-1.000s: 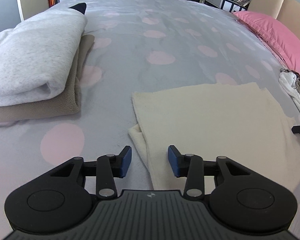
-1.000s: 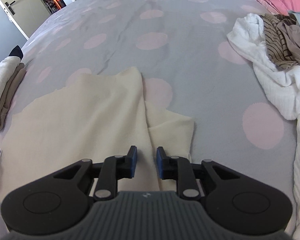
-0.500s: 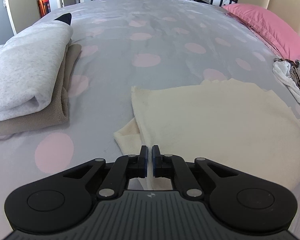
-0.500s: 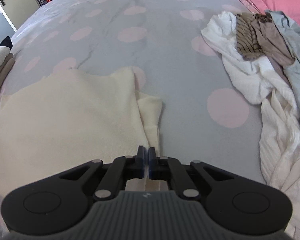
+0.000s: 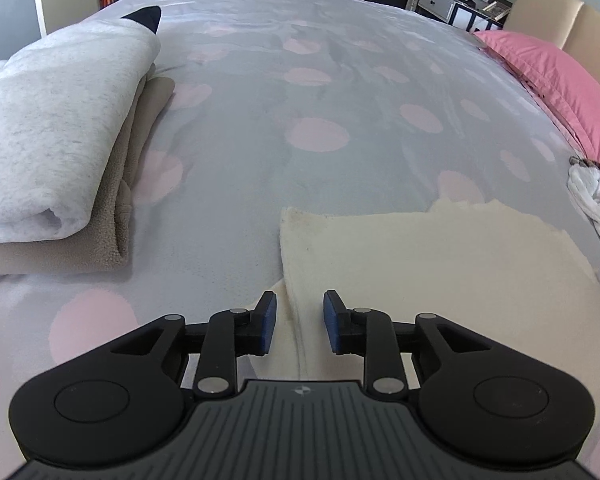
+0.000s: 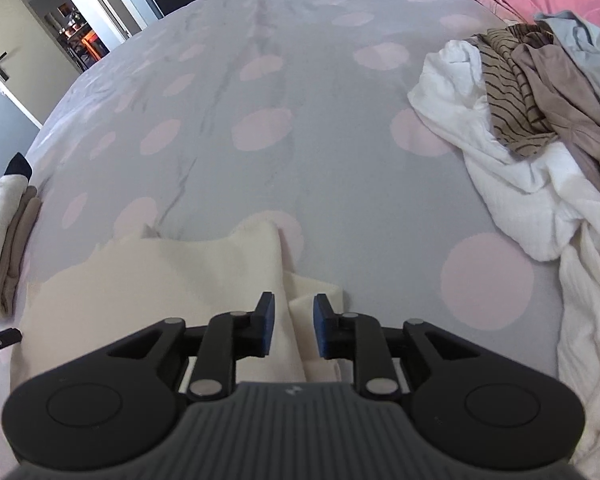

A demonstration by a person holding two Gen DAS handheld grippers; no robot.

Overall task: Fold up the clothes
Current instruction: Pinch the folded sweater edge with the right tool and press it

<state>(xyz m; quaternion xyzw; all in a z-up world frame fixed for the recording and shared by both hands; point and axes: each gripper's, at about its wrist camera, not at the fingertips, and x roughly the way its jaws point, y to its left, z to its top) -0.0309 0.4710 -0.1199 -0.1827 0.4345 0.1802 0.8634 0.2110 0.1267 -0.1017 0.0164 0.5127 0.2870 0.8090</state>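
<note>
With its blue-padded jaws standing apart and gripping nothing, the left gripper [image 5: 296,322] hovers over the left edge of a cream garment [image 5: 432,264] spread flat on the bed, a fold line of the fabric running between the pads. Across the same cloth, the right gripper [image 6: 294,326] likewise has its jaws parted and empty, poised above the right edge of the cream garment [image 6: 160,280], where a smaller flap pokes out from beneath the main panel. Only a dark sliver of each tool intrudes at the margin of the other's view. Beneath the garment lies a grey bedspread [image 5: 320,80] dotted with pale pink circles. To the left, well apart from the cream piece, a folded light grey sweatshirt [image 5: 56,128] rests on top of a folded beige fleece [image 5: 136,184], with a dark pointed item [image 5: 144,18] showing behind the stack. On the opposite side, a heap of unfolded laundry [image 6: 532,128] mixes white, striped tan, taupe and pale blue pieces, near but not touching the cream garment. At the head of the bed, a pink pillow [image 5: 548,80] leans against a beige headboard [image 5: 560,24].
</note>
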